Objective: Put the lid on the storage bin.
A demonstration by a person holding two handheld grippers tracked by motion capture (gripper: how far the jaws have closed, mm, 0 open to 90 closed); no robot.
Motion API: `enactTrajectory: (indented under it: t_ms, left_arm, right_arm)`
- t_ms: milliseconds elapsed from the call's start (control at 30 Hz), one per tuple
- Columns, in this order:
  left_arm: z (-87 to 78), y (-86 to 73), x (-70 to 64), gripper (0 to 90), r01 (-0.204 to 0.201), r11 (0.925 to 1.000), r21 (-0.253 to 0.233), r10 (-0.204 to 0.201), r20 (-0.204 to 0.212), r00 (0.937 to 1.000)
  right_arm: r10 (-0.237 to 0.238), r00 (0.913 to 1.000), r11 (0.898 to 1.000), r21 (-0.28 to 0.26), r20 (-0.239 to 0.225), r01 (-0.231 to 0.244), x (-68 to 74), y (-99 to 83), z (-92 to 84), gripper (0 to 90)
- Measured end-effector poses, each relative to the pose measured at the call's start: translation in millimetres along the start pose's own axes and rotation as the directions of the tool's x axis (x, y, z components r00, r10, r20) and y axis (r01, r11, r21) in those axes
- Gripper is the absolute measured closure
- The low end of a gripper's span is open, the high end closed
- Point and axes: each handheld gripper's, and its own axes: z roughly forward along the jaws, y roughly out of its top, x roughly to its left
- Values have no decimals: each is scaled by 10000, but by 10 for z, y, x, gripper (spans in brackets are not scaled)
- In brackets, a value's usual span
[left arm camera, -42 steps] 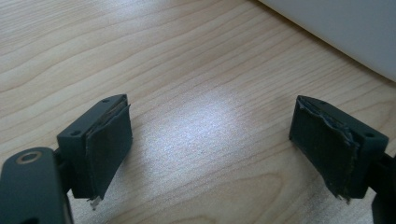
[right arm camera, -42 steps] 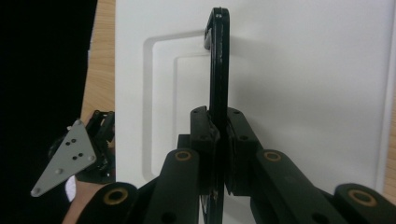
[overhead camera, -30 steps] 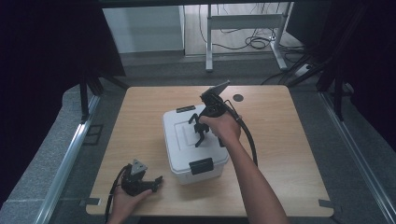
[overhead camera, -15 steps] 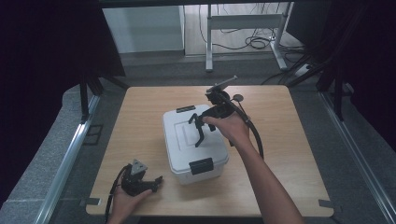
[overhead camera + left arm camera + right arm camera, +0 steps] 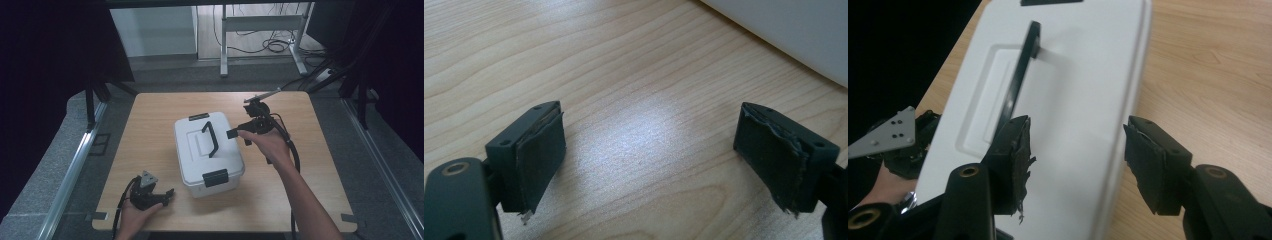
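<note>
1. White plastic, black-latched: the storage box (image 5: 209, 151) sits mid-tabletop (image 5: 310, 190), its long axis running from the person's side toward the far edge, its black carry handle (image 5: 210, 138) standing up along that same line.
2. The right claw (image 5: 239, 135) hangs just beyond the box's right edge, level with the handle and pointing back at it; the box lies to its left in the high view, and this is the hand nearer the handle.
3. Its jaws have just been opening and stand wide, released, with nothing between the pads; in the right gripper view (image 5: 1075, 160) they frame the lid's right rim.
4. The left claw (image 5: 167, 197) rests on the tabletop near the box's front left corner, jaws spread and empty, box wall (image 5: 794, 30) just ahead.
</note>
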Motion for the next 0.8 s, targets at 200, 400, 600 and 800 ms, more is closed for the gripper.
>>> enactTrajectory:
  t_ms: [200, 400, 600, 800]
  left_arm:
    - [0, 0, -1, 132, 5, 10000, -3, -5, -1, 10000]
    - [2, -1, -1, 131, 9, 10000, -27, -9, -4, 10000]
    - [2, -2, -3, 132, 11, 10000, -36, -11, -6, 10000]
    - [2, -3, -7, 132, 57, 10000, -54, -57, -8, 10000]
  right_arm:
    - [31, 10000, 9994, -354, 76, -28, -145, -159, -97, 412]
    - [288, 9990, 9977, -606, -337, -308, -281, -347, -126, 402]
    - [410, 9979, 9955, -837, -500, -451, -425, -544, -114, 399]
    - [588, 9957, 9918, -1089, -722, -665, -595, -821, -70, 395]
